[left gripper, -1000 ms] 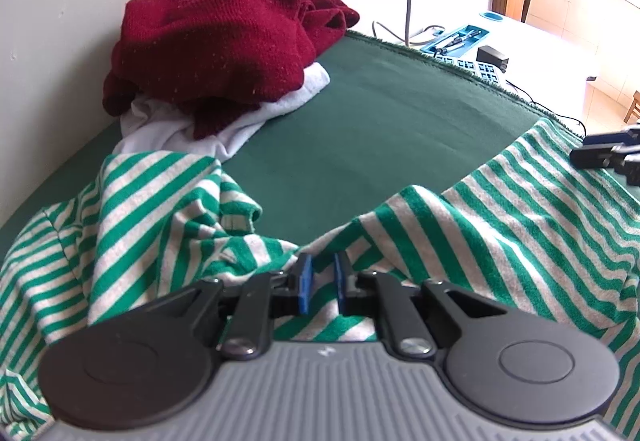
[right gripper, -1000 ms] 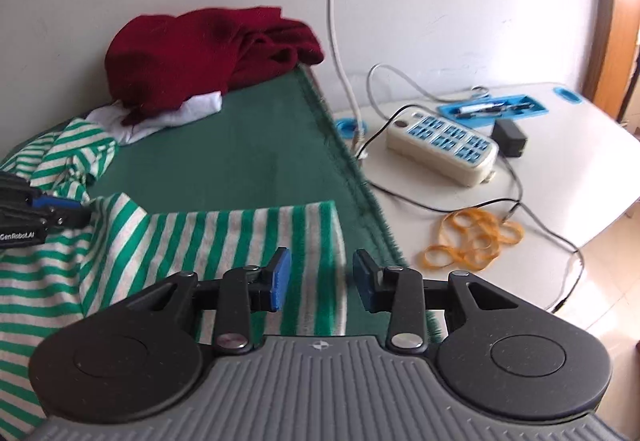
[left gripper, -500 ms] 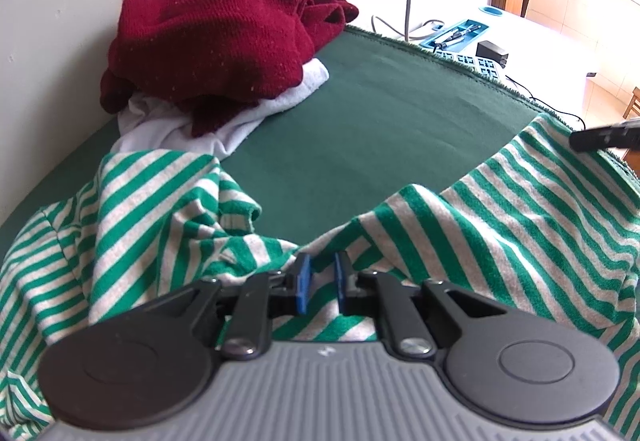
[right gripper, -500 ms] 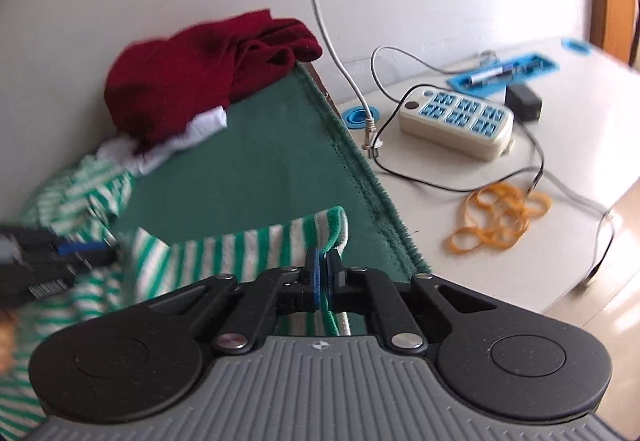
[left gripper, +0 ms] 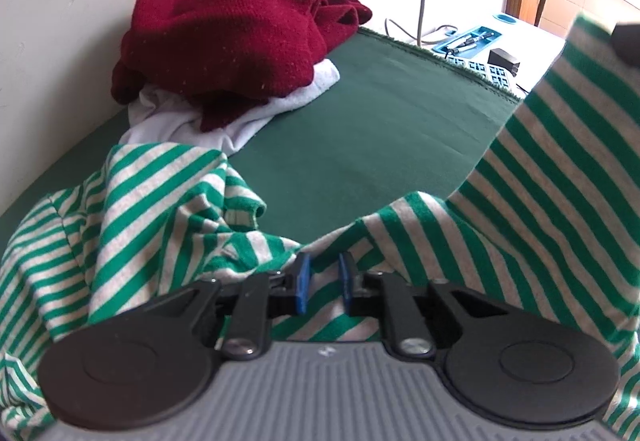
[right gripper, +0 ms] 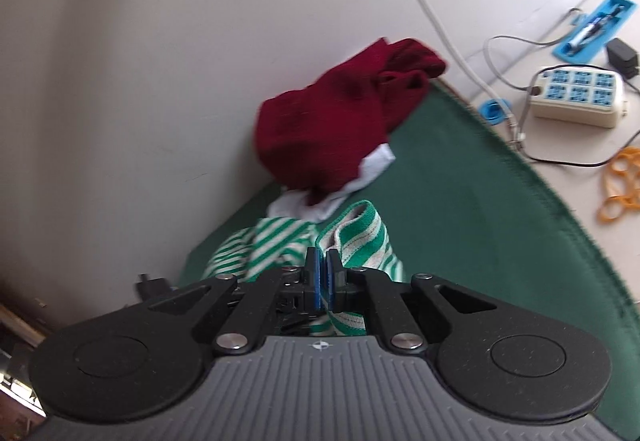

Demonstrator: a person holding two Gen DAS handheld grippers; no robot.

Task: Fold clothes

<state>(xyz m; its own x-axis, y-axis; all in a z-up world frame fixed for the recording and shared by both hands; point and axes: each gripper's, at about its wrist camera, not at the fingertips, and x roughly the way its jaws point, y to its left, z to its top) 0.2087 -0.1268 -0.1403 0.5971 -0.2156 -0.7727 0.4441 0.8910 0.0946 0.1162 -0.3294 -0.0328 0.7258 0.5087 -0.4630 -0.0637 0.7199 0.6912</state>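
Observation:
A green-and-white striped garment (left gripper: 160,209) lies crumpled on the green table cover (left gripper: 380,113). My left gripper (left gripper: 324,283) is shut on a fold of its near edge, with cloth between the blue pads. My right gripper (right gripper: 323,275) is shut on the garment's ribbed hem (right gripper: 356,229) and holds that corner raised. In the left wrist view this lifted part (left gripper: 560,145) hangs at the right, and the right gripper (left gripper: 628,41) shows blurred at the top right edge.
A dark red sweater (left gripper: 240,37) lies on a white garment (left gripper: 240,117) at the back by the wall. Right of the cover, the white table holds a power strip (right gripper: 576,97), cables, orange rubber bands (right gripper: 620,189) and a blue pen tray (right gripper: 596,29).
My right gripper shut on the striped garment's hem and lifted that corner up and leftward. My left gripper kept its hold and barely moved.

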